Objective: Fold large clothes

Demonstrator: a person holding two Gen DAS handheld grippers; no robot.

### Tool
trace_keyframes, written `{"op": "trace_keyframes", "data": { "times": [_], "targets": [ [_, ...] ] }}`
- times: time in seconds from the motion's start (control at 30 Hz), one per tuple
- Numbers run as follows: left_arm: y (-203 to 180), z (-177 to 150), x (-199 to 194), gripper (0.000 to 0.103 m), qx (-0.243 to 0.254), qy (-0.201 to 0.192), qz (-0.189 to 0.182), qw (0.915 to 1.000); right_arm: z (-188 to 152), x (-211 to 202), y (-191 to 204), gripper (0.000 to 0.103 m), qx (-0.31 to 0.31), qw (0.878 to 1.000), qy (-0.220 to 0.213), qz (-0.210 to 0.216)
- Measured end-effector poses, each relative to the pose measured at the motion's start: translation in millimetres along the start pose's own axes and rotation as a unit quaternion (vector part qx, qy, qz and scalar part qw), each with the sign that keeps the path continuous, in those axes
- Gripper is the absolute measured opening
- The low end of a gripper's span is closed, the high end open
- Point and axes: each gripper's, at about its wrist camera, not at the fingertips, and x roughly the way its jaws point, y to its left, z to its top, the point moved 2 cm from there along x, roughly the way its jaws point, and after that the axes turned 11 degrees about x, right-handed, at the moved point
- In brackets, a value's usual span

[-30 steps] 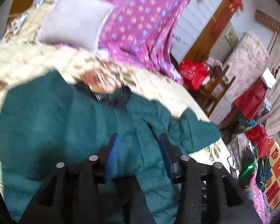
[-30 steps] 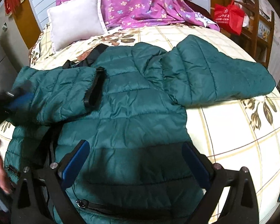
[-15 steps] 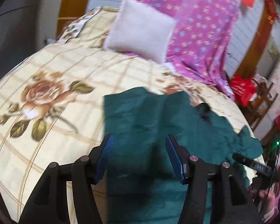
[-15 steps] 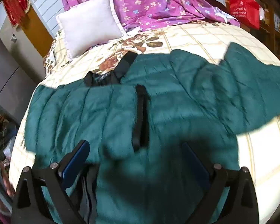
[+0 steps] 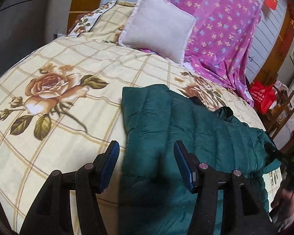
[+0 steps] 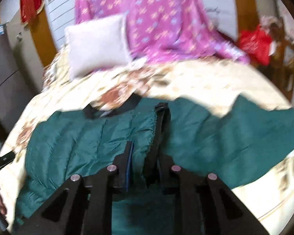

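The green puffer jacket (image 6: 186,137) lies spread on the bed (image 5: 54,117), below the white pillow (image 5: 158,23) and the purple flowered sheet (image 5: 221,25) at the head end. One sleeve is already folded in: it lies across the chest, on the side of the jacket nearer the pillow, with its black cuff (image 6: 160,125) close to the jacket's middle line. The other sleeve (image 6: 254,129) lies stretched out flat on the bedspread, on the side away from the pillow, so that fold looks not yet done, and the body has not been doubled over.

The right tongs (image 6: 142,164) are nearly shut over the folded sleeve, just below the cuff, with fabric between the blue pads; the picture is blurred, so a firm grip is likely but not certain. The left tongs (image 5: 145,164) are spread wide and hold nothing, hanging over the jacket's folded edge on the pillow side.

I judge the task under halfway: the second sleeve, the body fold and smoothing remain.
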Motion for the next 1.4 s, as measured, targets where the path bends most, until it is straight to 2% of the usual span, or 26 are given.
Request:
{"op": "trace_keyframes", "data": {
  "times": [0.13, 0.23, 0.3, 0.33, 0.37, 0.43, 0.53, 0.6, 0.7, 0.83, 0.9, 1.1, 1.27, 1.4],
  "targets": [
    [-15.2, 1.4, 13.1, 0.039, 0.009, 0.012, 0.005, 0.9999, 4.7, 37.7, -13.4, 0.020, -0.009, 0.999, 0.010, -0.051],
    [-26.4, 5.9, 20.1, 0.039, 0.017, 0.016, 0.015, 0.9996, -5.9, 64.7, -13.3, 0.021, -0.037, 0.996, 0.052, -0.067],
    [-31.1, 10.5, 22.5, 0.039, 0.025, 0.009, 0.023, 0.9994, -7.7, 56.7, -14.3, 0.028, -0.041, 0.996, 0.053, -0.060],
    [-33.3, 12.2, 23.8, 0.039, 0.028, 0.005, 0.027, 0.9992, -6.8, 48.4, -14.0, 0.040, -0.040, 0.997, 0.046, -0.051],
    [-36.0, 15.2, 26.1, 0.039, 0.032, 0.002, 0.031, 0.9990, -4.9, 38.4, -15.3, 0.057, -0.037, 0.998, 0.035, -0.045],
    [-43.0, 21.6, 33.9, 0.039, 0.043, 0.001, 0.040, 0.9983, 2.5, 13.1, -11.7, 0.073, -0.032, 0.999, 0.002, -0.031],
    [-53.5, 27.8, 51.3, 0.039, 0.067, 0.006, 0.068, 0.9954, 8.1, -7.9, 10.4, 0.082, -0.047, 0.999, -0.020, 0.005],
    [-56.0, 26.9, 63.6, 0.039, 0.071, 0.017, 0.076, 0.9944, 4.7, 0.6, 36.0, 0.082, -0.079, 0.997, 0.005, 0.024],
    [-54.9, 22.1, 76.7, 0.039, 0.063, 0.020, 0.080, 0.9946, -9.6, 29.9, 55.8, 0.081, -0.091, 0.994, 0.049, 0.030],
    [-55.5, 16.5, 85.1, 0.040, 0.066, 0.019, 0.083, 0.9941, -20.8, 80.0, 46.8, 0.081, -0.071, 0.995, 0.074, -0.013],
    [-56.6, 14.5, 87.0, 0.041, 0.070, 0.014, 0.084, 0.9939, -24.5, 94.9, 38.2, 0.081, -0.059, 0.995, 0.074, -0.019],
    [-57.2, 11.5, 92.0, 0.043, 0.076, 0.017, 0.090, 0.9929, -26.8, 89.1, 39.2, 0.083, -0.075, 0.993, 0.083, -0.029],
    [-58.7, 10.2, 93.9, 0.047, 0.080, 0.017, 0.092, 0.9924, -30.3, 44.3, 28.4, 0.083, -0.079, 0.995, 0.061, -0.008],
    [-59.4, 8.8, 94.2, 0.048, 0.082, 0.015, 0.094, 0.9920, -42.8, 57.0, 17.0, 0.083, -0.080, 0.994, 0.078, -0.021]
  ]
}}
